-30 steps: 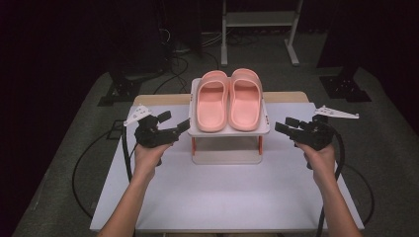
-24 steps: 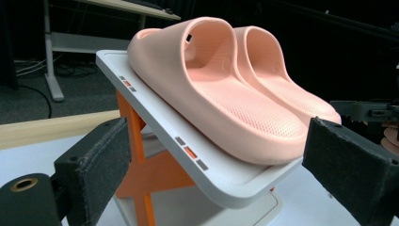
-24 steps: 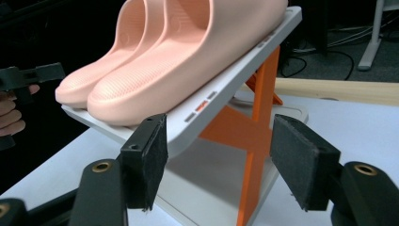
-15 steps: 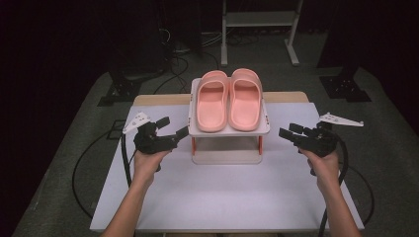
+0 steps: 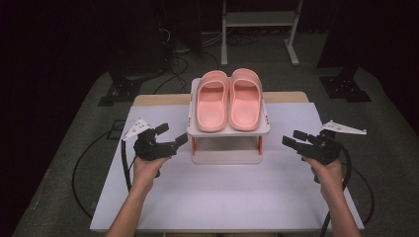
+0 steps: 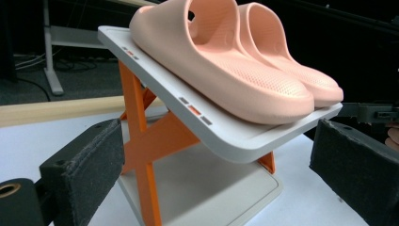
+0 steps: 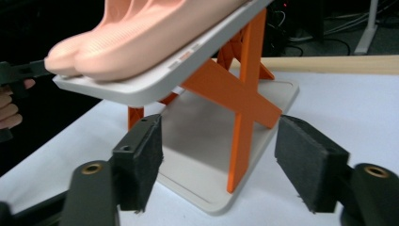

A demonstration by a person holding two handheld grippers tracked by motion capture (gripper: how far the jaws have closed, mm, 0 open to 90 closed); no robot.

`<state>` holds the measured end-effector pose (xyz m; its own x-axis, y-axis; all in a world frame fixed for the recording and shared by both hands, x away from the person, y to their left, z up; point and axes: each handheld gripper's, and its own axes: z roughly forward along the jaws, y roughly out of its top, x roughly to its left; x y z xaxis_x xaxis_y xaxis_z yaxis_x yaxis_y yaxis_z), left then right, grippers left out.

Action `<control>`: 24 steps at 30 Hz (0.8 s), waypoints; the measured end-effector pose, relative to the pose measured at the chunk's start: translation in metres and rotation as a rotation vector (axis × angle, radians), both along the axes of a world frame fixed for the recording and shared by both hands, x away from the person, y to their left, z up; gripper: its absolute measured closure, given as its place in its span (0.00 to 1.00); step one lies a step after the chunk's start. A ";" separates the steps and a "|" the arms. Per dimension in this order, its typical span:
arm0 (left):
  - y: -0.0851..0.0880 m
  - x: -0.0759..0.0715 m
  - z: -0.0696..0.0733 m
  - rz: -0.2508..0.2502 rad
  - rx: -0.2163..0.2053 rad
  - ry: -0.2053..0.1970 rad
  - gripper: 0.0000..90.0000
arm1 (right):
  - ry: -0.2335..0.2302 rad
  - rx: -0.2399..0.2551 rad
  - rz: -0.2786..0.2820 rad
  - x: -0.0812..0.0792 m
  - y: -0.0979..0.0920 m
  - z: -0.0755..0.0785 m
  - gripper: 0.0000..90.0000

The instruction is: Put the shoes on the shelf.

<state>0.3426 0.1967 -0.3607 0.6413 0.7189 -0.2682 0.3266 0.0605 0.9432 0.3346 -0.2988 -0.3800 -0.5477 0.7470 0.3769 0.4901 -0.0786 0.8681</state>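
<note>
Pink slippers (image 5: 229,100) rest on a small rack (image 5: 228,132) as the left tool (image 5: 174,141) and right tool (image 5: 291,142), having just opened, flank it empty above the white surface (image 5: 222,192).

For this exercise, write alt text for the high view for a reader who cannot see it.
A pair of pink slippers rests on the top tray of a small white rack with orange legs, on a white table. A person's left gripper and right gripper sit either side of the rack, both open and holding nothing.
</note>
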 end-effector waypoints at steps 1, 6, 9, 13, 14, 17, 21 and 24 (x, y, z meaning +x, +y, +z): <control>0.001 -0.001 -0.001 0.000 0.003 0.003 0.04 | 0.001 0.003 -0.001 -0.001 -0.001 -0.001 0.34; 0.002 -0.004 -0.005 0.002 0.003 0.004 0.04 | 0.006 0.007 -0.002 -0.005 -0.006 -0.008 0.33; 0.003 -0.006 -0.007 0.002 0.004 0.005 0.04 | 0.001 0.019 -0.005 -0.007 -0.009 -0.013 0.33; 0.004 -0.007 -0.008 0.001 0.021 0.004 0.04 | 0.006 0.031 -0.011 -0.009 -0.012 -0.017 0.32; 0.005 -0.007 -0.009 -0.002 0.019 0.004 0.04 | 0.007 0.025 -0.012 -0.010 -0.012 -0.020 0.32; 0.006 -0.008 -0.011 0.000 0.021 0.001 0.04 | 0.011 0.021 -0.008 -0.012 -0.013 -0.024 0.31; 0.007 -0.011 -0.018 -0.002 0.012 0.008 0.04 | 0.025 0.033 -0.004 -0.014 -0.014 -0.028 0.32; 0.007 -0.014 -0.021 -0.004 0.015 0.013 0.04 | 0.023 0.031 -0.007 -0.017 -0.015 -0.031 0.32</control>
<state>0.3291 0.2041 -0.3813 0.6406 0.7205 -0.2655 0.3391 0.0448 0.9397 0.3176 -0.3142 -0.4107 -0.5337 0.7384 0.4121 0.5090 -0.1087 0.8539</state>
